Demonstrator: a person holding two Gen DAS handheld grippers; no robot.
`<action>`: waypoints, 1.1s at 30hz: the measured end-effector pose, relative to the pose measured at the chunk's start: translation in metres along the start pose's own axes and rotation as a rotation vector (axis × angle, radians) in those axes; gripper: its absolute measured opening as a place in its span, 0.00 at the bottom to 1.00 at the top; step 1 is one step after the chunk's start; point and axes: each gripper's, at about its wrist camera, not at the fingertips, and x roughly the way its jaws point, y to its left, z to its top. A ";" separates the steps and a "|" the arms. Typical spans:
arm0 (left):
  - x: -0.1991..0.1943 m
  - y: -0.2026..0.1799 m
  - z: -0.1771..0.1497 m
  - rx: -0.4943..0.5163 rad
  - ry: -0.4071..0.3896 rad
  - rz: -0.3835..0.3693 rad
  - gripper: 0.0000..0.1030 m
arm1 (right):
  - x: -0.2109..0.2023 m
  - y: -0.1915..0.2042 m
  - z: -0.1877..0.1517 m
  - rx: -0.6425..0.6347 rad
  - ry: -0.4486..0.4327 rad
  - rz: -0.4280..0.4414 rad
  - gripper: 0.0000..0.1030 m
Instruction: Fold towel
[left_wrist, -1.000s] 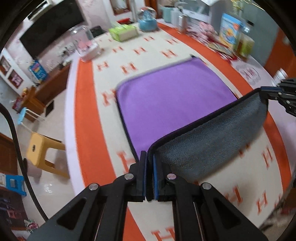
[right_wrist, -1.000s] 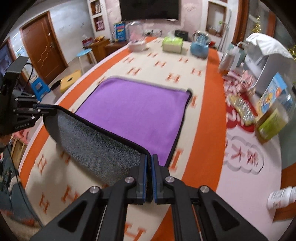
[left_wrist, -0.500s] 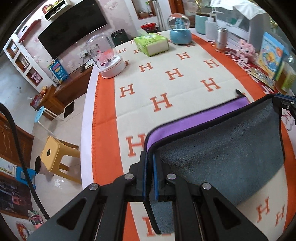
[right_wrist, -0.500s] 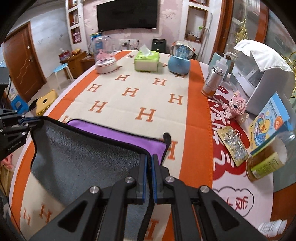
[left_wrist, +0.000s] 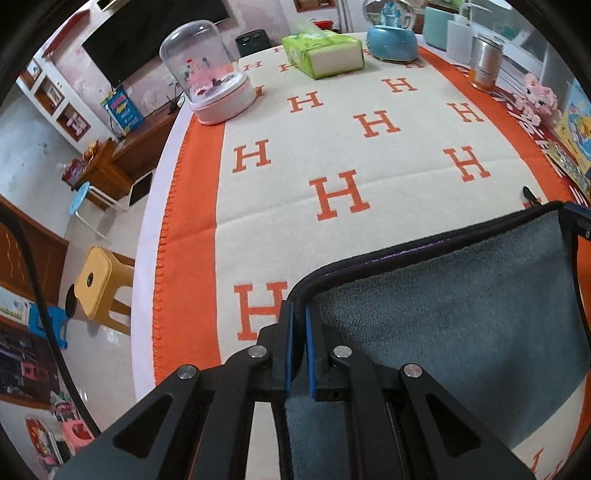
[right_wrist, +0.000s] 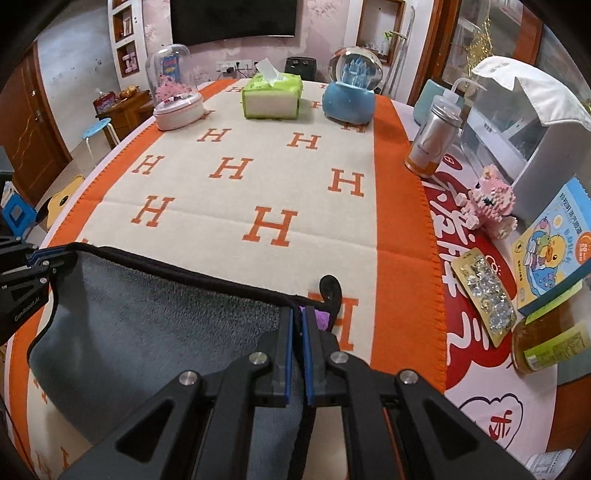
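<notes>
The towel (left_wrist: 461, 317) is grey on its upper face, purple beneath, with black piping. It lies folded over on the orange-and-cream H-patterned tablecloth (left_wrist: 332, 147). My left gripper (left_wrist: 298, 314) is shut on the towel's left corner. My right gripper (right_wrist: 297, 317) is shut on the towel's right corner (right_wrist: 166, 332); a sliver of purple and the black hanging loop (right_wrist: 330, 290) show beside it. Each gripper also shows at the edge of the other's view, the right one (left_wrist: 576, 218) and the left one (right_wrist: 40, 258).
At the far end stand a glass dome (right_wrist: 173, 88), a green tissue box (right_wrist: 273, 96) and a blue snow globe (right_wrist: 352, 88). On the right are a metal can (right_wrist: 430, 144), a pink brick toy (right_wrist: 487, 203), a booklet (right_wrist: 550, 243) and a jar (right_wrist: 546, 347). A yellow stool (left_wrist: 96, 284) stands off the table's left edge.
Both grippers have carried the near edge of the towel forward over the purple half, and lowered it. The purple face is now almost fully covered by the grey side.
</notes>
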 end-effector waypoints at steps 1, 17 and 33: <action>0.002 0.000 0.001 -0.006 0.001 -0.002 0.04 | 0.002 0.000 0.000 0.000 0.003 -0.003 0.05; 0.005 0.008 -0.003 -0.077 -0.003 0.048 0.67 | -0.002 -0.009 -0.002 0.048 0.006 -0.061 0.40; -0.044 0.001 -0.029 -0.125 -0.036 -0.047 0.90 | -0.053 0.011 -0.017 0.064 -0.029 -0.021 0.40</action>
